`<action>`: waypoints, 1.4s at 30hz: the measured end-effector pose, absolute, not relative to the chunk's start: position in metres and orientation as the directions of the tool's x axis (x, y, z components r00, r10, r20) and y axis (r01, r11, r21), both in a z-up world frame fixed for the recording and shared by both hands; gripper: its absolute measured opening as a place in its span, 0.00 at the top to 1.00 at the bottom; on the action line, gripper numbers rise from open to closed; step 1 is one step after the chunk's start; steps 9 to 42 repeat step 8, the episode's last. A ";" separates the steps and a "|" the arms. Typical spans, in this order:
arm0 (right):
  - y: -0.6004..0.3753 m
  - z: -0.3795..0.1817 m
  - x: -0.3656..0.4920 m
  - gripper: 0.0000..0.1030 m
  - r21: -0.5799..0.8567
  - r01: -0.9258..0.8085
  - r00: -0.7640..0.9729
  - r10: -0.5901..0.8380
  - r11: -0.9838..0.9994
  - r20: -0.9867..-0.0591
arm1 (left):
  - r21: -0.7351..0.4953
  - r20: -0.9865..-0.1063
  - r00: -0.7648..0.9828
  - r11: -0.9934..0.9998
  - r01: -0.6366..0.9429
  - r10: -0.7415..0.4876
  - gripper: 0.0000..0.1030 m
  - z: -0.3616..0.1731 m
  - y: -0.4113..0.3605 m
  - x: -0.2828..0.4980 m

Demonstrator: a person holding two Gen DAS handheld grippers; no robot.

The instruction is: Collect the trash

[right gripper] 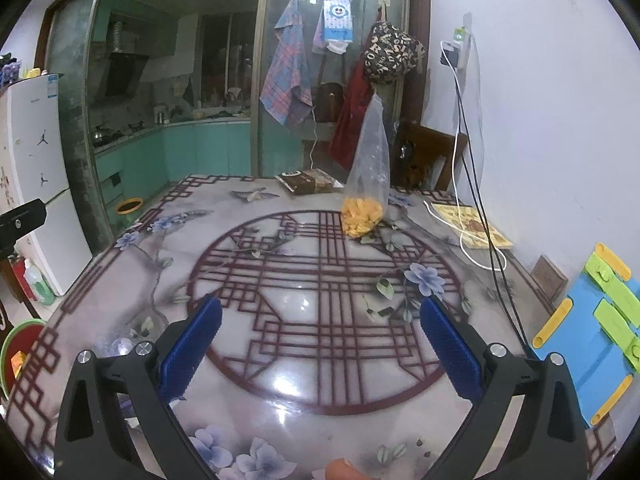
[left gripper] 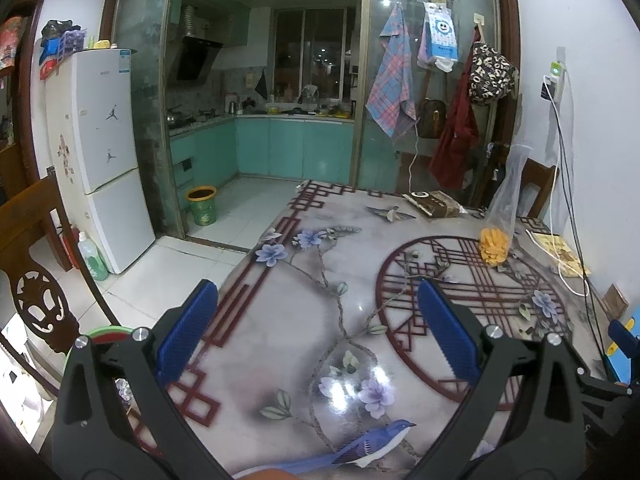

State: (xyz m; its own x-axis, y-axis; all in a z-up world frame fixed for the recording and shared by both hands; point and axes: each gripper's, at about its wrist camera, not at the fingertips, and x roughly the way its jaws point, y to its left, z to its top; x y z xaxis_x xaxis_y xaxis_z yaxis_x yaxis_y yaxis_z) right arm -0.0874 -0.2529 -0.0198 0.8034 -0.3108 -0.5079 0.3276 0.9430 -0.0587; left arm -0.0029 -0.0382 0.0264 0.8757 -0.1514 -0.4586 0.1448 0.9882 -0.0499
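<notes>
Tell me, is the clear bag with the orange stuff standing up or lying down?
Standing up. The clear bag rises tall from the table, orange pieces at its bottom.

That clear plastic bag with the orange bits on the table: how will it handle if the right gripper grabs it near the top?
The clear plastic bag looks like thin film, so probably floppy and crumpling under the pads. The orange pieces sit at the bottom, so it likely hangs bottom-heavy and swings. Probably light; the right gripper is open.

Both wrist cams low over patterned table (left gripper: pixel 304 312), facing fwd toward kitchen; left view set further left & back, right view nearer wall; shared: clear bag of orange bits (right gripper: pixel 366 200), round lattice motif, hanging cloths.
</notes>
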 end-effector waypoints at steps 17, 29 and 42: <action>-0.302 -0.044 -0.060 0.07 -0.014 0.268 0.727 -0.212 0.963 -0.653 | -0.016 -0.578 0.795 0.977 0.212 -0.182 0.05 -0.021 -0.072 0.026; -0.302 -0.044 -0.060 0.07 -0.014 0.268 0.727 -0.212 0.963 -0.653 | -0.016 -0.578 0.795 0.977 0.212 -0.182 0.05 -0.021 -0.072 0.026; -0.302 -0.044 -0.060 0.07 -0.014 0.268 0.727 -0.212 0.963 -0.653 | -0.016 -0.578 0.795 0.977 0.212 -0.182 0.05 -0.021 -0.072 0.026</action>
